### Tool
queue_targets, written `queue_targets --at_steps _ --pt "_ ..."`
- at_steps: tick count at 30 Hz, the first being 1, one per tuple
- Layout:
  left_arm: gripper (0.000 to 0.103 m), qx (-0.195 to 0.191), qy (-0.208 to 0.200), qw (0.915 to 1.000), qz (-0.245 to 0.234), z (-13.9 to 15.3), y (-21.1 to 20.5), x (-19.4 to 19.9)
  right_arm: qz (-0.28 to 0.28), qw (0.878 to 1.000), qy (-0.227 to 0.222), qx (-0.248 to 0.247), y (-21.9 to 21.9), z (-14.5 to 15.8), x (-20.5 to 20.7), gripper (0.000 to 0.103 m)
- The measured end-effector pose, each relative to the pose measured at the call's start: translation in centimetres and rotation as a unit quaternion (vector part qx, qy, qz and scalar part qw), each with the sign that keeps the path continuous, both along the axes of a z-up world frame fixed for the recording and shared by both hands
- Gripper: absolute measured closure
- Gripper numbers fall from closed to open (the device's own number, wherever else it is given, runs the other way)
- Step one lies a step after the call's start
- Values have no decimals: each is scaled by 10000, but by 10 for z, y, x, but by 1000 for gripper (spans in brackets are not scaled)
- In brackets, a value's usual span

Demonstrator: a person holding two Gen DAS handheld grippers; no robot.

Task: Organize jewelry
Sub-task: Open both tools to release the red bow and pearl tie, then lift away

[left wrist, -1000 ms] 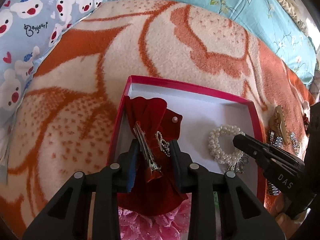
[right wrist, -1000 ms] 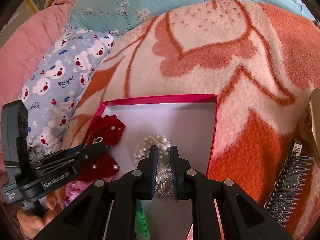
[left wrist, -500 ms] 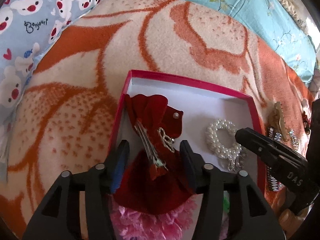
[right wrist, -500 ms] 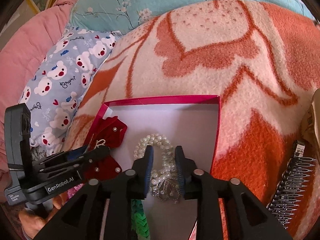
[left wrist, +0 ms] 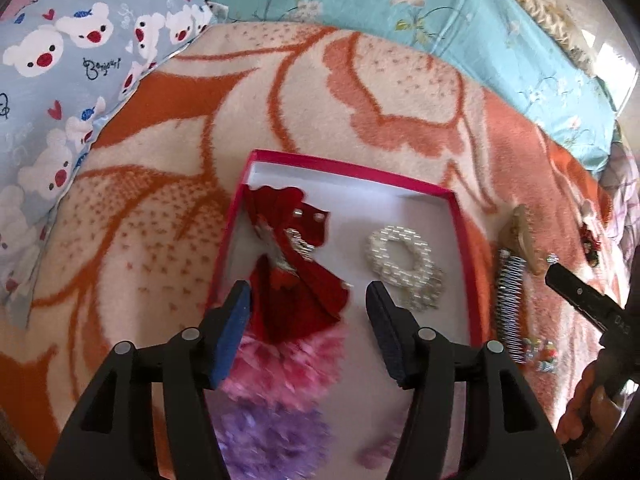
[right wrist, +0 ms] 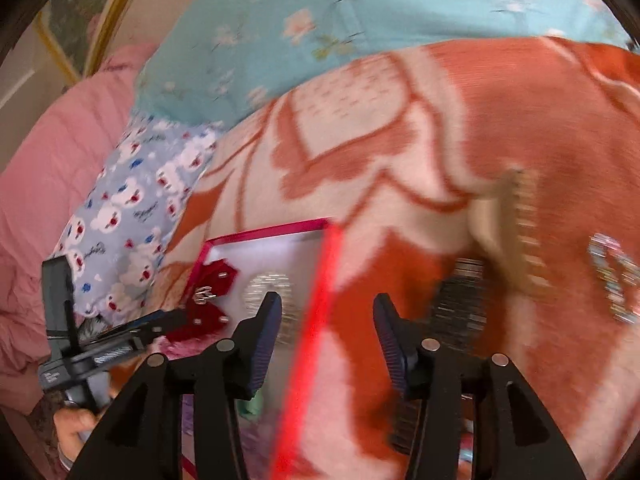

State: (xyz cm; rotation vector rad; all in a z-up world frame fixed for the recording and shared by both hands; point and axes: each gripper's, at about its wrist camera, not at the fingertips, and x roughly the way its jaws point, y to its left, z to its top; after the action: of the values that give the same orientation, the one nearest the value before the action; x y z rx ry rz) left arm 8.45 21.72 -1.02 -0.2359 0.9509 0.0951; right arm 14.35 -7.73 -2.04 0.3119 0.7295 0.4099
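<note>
Both claws are opening, nothing between them: left gripper [left wrist: 308, 312] over the bow [left wrist: 296, 276] in the box [left wrist: 460, 216]. The right gripper [right wrist: 326, 330] should line up squarely over the comb [right wrist: 464, 300] before clenching.

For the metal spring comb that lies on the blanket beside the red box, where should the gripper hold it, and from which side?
Probably from above, pinching across the narrow width of the spring comb near its middle. It lies flat and long on the blanket, its upper end right against the tan hair claw.

Left gripper [left wrist: 308, 320] and right gripper [right wrist: 327, 332] jaws opening, empty.
</note>
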Motion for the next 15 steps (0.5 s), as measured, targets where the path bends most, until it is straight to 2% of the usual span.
queue_targets --at_steps 6,7,9,15 --pt "44 -139 -54 9993 -348 8 -34 -5 -731 9972 134 119 -70 -7 -17 51" --pt "41 -151 -55 9989 -437 9 -43 -6 -817 9964 156 146 -79 -9 -20 51" --pt "38 -162 -70 9984 -543 11 -53 -7 -965 9950 191 186 -95 -12 -25 51" --pt "38 -256 -35 9958 -882 13 -90 -8 -1249 9917 263 139 -131 -19 -38 50"
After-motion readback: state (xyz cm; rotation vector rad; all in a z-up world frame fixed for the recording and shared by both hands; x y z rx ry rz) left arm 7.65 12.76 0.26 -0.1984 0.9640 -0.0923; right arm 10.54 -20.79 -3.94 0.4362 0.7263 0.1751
